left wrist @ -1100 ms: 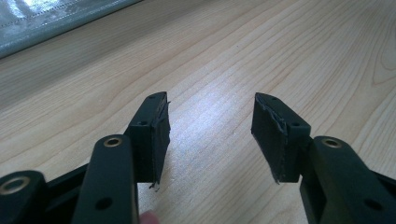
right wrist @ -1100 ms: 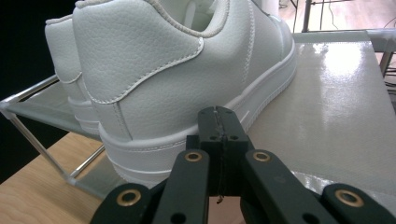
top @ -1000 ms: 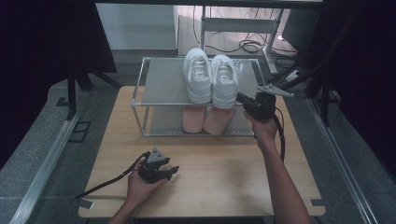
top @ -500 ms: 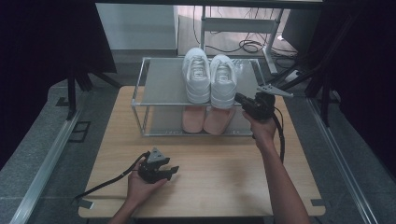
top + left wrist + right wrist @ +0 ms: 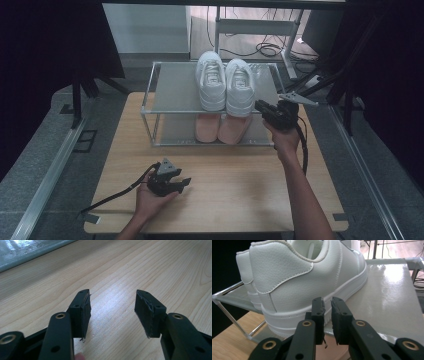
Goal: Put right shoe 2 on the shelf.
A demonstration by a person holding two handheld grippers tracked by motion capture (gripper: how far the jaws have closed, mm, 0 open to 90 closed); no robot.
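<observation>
White shoes (image 5: pixel 225 82) paired on rack (image 5: pixel 170 90) top; right gripper (image 5: pixel 264 108) at their 3 o'clock, fingers narrowly parted, just opening, apparently released; left gripper (image 5: pixel 184 183) wide, idle on bench (image 5: pixel 240 185).

We see the high view dim and soft, its corners at ten and two o'clock falling to black, while daylight enters at twelve o'clock. The table (image 5: pixel 230 175) is evenly lit with faint shadows. In the right gripper view, glare washes the shelf top (image 5: pixel 392 285) at three o'clock and the near jaws blur. In the left gripper view, the wood grain is sharp, with a bright sheen at eleven o'clock.
</observation>
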